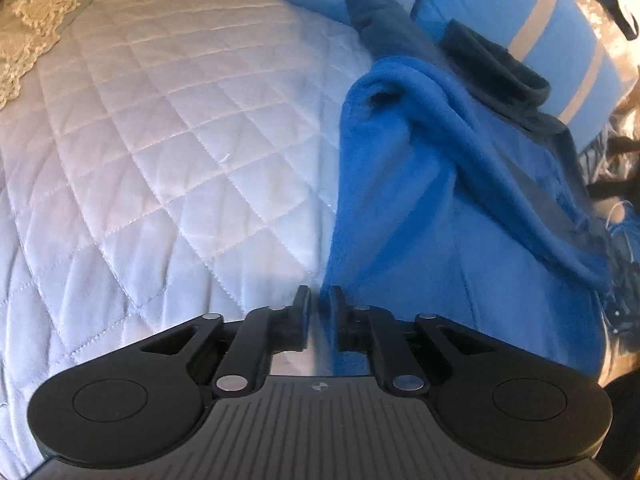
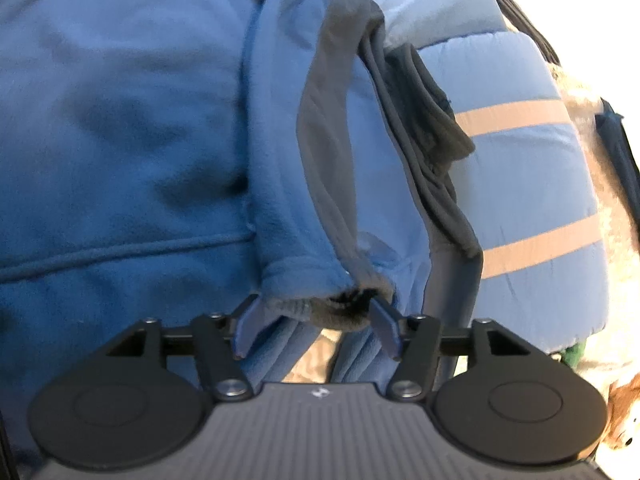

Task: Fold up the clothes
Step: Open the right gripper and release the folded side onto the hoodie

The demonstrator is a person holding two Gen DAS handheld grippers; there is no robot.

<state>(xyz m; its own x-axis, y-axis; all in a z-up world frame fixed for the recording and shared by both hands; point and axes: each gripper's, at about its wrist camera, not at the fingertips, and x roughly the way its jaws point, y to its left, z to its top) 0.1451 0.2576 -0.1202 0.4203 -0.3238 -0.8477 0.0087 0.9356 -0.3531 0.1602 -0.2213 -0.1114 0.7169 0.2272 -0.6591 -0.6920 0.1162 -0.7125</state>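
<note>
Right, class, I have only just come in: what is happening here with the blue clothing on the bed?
A person with a gripper in each hand is folding a blue fleece jacket on a white quilted bedcover. The left gripper is nearly shut at the jacket's edge; whether it pinches cloth is unclear. The right gripper is open, its fingers on either side of a grey-lined sleeve cuff, not pressing it.

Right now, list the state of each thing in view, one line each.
Blue fleece top: lying rumpled on the quilt, not yet folded.
Sleeve cuff: between the right gripper's open jaws, not pinched.
Left gripper: jaws nearly together at the fleece top's edge; grip unclear.
Right gripper: open.
Quilt: spread flat.
Striped pillows: stacked beside the fleece top.
</note>
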